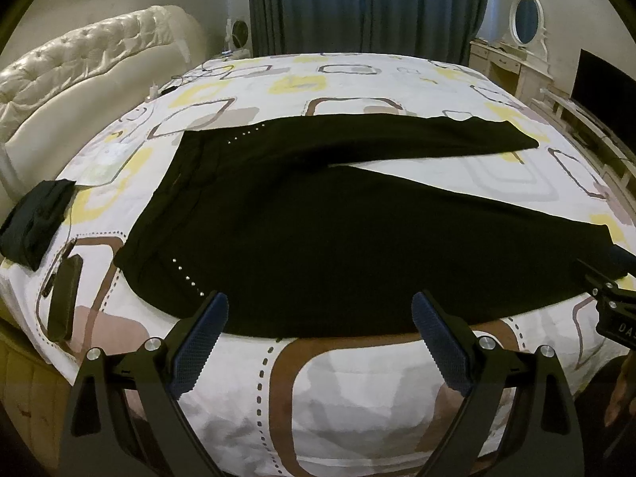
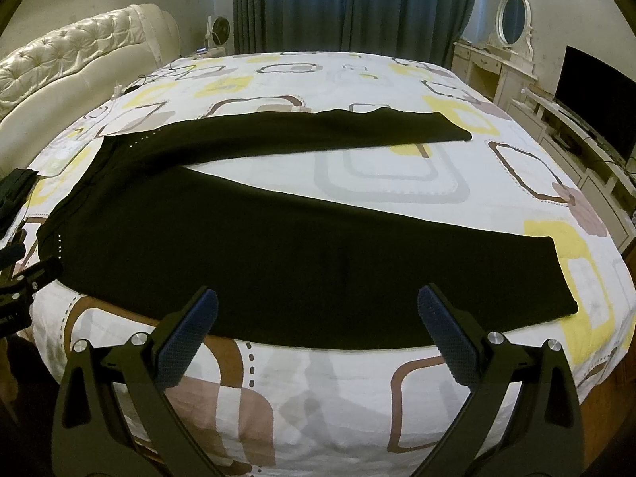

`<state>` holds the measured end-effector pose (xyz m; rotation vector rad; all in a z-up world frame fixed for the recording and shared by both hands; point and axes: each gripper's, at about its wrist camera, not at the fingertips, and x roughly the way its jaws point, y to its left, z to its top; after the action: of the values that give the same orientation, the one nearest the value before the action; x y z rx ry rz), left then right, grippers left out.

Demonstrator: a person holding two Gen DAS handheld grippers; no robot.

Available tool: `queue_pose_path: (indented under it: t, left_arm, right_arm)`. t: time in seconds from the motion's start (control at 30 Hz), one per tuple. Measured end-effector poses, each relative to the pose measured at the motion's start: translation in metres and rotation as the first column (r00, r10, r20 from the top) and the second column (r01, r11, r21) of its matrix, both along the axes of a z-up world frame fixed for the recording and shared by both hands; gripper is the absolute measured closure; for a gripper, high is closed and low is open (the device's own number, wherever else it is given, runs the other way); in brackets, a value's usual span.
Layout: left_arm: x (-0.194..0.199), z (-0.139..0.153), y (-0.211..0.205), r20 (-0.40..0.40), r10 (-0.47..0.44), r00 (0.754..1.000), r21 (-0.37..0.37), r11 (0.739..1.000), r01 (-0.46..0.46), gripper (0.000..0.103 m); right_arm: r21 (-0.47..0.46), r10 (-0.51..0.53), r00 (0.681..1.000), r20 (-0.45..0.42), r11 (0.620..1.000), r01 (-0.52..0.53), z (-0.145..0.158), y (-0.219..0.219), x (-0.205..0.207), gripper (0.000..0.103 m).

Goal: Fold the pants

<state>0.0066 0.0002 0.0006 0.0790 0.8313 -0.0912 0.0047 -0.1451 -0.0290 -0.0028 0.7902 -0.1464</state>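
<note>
Crosswise, black pants (image 1: 302, 214), waistband left, legs splayed rightward.

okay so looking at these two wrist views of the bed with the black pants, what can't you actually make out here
- Pants: fabric detail is lost in both views; the black cloth shows almost no seams or folds.
- Right hand-held gripper: cut off by the left wrist view's right edge.
- Left hand-held gripper: cut off by the right wrist view's left edge.
- Dark bundle on the bed: too dark to identify.

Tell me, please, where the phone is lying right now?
In the left wrist view, the phone lies on the bedspread at the far left, between the pants and a dark pouch.
</note>
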Motion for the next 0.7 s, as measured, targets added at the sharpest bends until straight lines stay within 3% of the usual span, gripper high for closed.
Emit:
queue_pose_path:
  t: [0.23, 0.4, 0.47, 0.57, 0.63, 0.7]
  left_arm:
    - [0.012, 0.002, 0.0, -0.002, -0.024, 1.0, 0.027, 0.999, 0.025, 0.01]
    - [0.02, 0.013, 0.007, 0.09, 0.011, 0.996, 0.037, 0.999, -0.015, 0.01]
    - [0.028, 0.016, 0.02, 0.103, 0.033, 0.994, -0.091, 0.996, -0.024, 0.01]
    - [0.041, 0.017, 0.044, 0.093, 0.036, 0.995, -0.297, 0.955, -0.007, 0.01]
    - [0.046, 0.019, 0.055, 0.163, 0.019, 0.986, -0.371, 0.928, 0.044, 0.01]
    - [0.053, 0.023, 0.059, 0.221, -0.018, 0.975, -0.374, 0.922, 0.101, 0.01]
  right_arm:
    - [-0.002, 0.007, 1.0, 0.013, 1.0, -0.007, 0.006, 0.002, 0.004, 0.002]
    - [0.003, 0.008, 0.998, 0.063, 1.0, -0.008, 0.022, -0.003, 0.011, 0.002]
    - [0.011, 0.004, 0.997, 0.077, 1.0, -0.005, 0.028, -0.004, 0.015, 0.002]
    - [0.022, 0.007, 0.996, 0.084, 1.0, -0.009, 0.031, -0.006, 0.024, 0.002]
    - [0.022, 0.015, 0.997, 0.081, 1.0, -0.016, 0.032, -0.005, 0.033, 0.002]
    - [0.014, 0.024, 0.996, 0.083, 1.0, -0.026, 0.033, -0.002, 0.041, 0.002]
